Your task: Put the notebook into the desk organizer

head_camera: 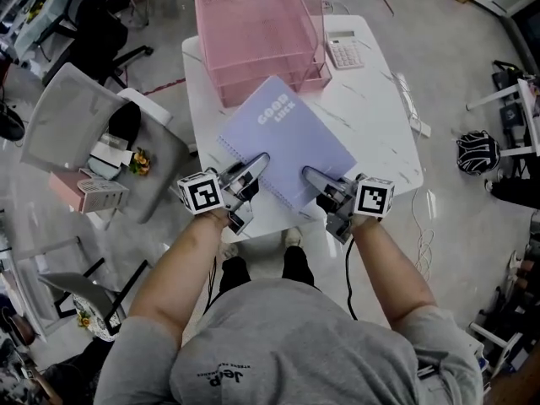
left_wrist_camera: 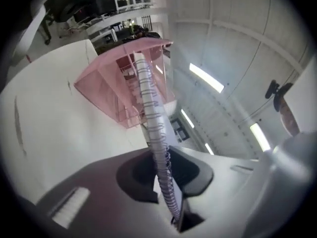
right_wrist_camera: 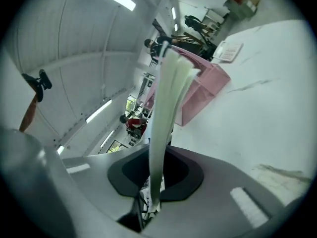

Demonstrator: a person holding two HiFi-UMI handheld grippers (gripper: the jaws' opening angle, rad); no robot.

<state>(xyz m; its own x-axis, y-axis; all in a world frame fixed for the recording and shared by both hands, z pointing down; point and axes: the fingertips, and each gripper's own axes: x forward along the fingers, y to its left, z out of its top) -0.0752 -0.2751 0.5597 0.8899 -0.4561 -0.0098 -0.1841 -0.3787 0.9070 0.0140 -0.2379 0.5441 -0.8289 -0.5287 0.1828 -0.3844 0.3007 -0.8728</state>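
Observation:
A lilac spiral notebook point(head_camera: 287, 137) is held over the white table point(head_camera: 380, 133), its far corner close to the pink desk organizer point(head_camera: 253, 24) at the table's back. My left gripper point(head_camera: 257, 160) grips its near left corner. In the left gripper view the wire spiral point(left_wrist_camera: 151, 113) runs between the jaws of the left gripper point(left_wrist_camera: 166, 170), which are shut on it. My right gripper point(head_camera: 310, 175) holds the near right edge. In the right gripper view the page edge point(right_wrist_camera: 166, 98) is pinched in the right gripper point(right_wrist_camera: 156, 175), with the organizer point(right_wrist_camera: 203, 90) beyond.
A white calculator point(head_camera: 344, 49) lies to the right of the organizer. A white power strip with its cable point(head_camera: 409, 108) runs along the table's right edge. A grey chair point(head_camera: 76, 125) with small items stands to the left of the table.

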